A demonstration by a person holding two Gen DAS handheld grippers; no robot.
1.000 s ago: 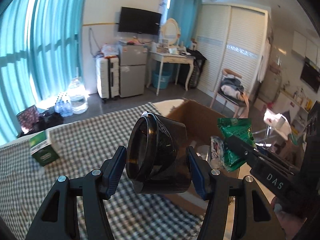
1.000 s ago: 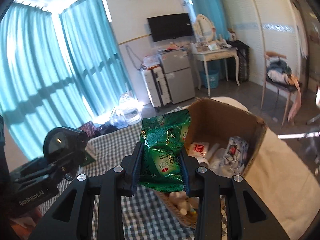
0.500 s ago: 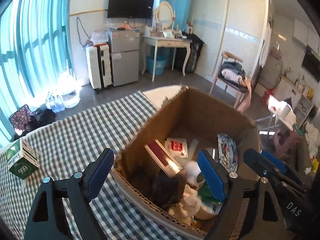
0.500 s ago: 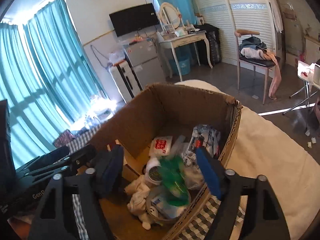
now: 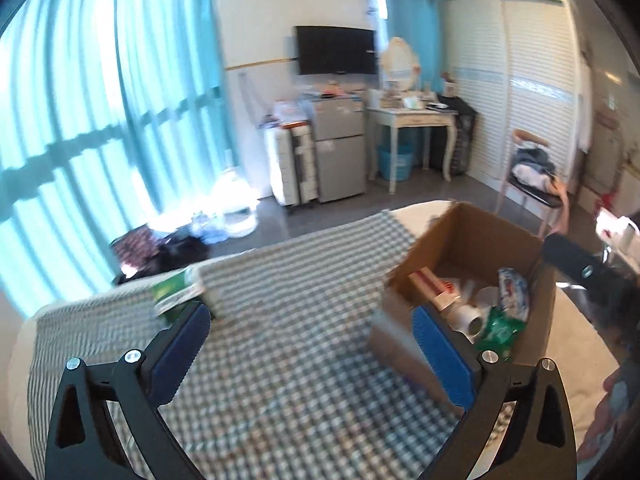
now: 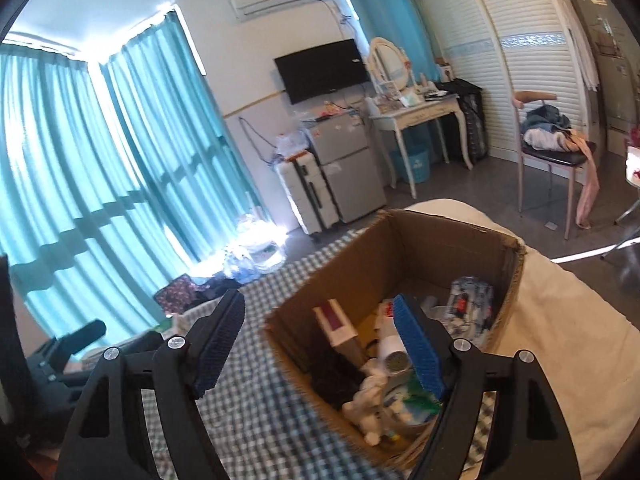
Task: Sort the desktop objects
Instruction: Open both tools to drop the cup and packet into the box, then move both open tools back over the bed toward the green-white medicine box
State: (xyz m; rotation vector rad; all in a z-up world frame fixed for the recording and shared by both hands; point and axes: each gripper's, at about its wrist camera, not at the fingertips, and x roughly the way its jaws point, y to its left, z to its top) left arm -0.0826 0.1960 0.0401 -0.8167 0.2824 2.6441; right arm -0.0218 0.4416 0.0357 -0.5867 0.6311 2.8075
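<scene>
Both of my grippers hung empty over the checked tabletop [image 5: 288, 344], fingers spread wide and pinching nothing. The left gripper [image 5: 312, 344] looked across the cloth, while the right gripper [image 6: 320, 344] sat just above the near edge of the cardboard box [image 6: 400, 256], its right finger over the clutter inside — a green packet [image 5: 500, 328], a white tub [image 6: 394, 354], a red-and-white carton [image 6: 336, 326] among it.

The one thing I could see outside the box was a small green-and-white box [image 5: 178, 294], lying at the far left of the cloth. In the left view it sat just beyond the tip of the left finger, up and to the left of the gap, and blur hid its print and its exact lie. Its longer side seemed to run roughly across the view, though I would not swear to it.

I judged the left gripper the nearer — the right was on the cardboard box's side, well apart from the small box. A short swing leftward and forward looked enough to bracket it.
</scene>
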